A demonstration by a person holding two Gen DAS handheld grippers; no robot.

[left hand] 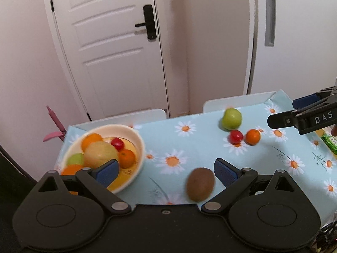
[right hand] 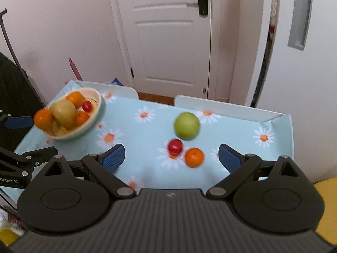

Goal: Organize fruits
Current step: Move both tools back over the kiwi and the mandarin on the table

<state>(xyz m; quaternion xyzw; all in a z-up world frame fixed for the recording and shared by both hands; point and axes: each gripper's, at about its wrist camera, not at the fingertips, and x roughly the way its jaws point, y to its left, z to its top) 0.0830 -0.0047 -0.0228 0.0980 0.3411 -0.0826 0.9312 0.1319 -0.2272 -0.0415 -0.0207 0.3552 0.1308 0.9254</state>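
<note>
A cream bowl [left hand: 138,139] at the table's left holds several fruits: oranges, a pale melon-like fruit, a green fruit and a small red one. It also shows in the right wrist view [right hand: 98,97]. A brown kiwi [left hand: 200,184] lies on the cloth just inside my open left gripper [left hand: 166,171], near its right finger. A green apple [right hand: 186,125], a small red fruit [right hand: 175,146] and an orange [right hand: 194,157] lie ahead of my open, empty right gripper [right hand: 171,158]. The same three fruits show in the left wrist view: apple [left hand: 231,119], red fruit [left hand: 236,136], orange [left hand: 252,136].
The table has a light blue daisy cloth [left hand: 189,147] and white chair backs [right hand: 221,105] behind it. A white door [left hand: 113,48] and walls stand beyond. A green packet [left hand: 330,142] lies at the right edge. A pink object [left hand: 54,124] stands left of the table.
</note>
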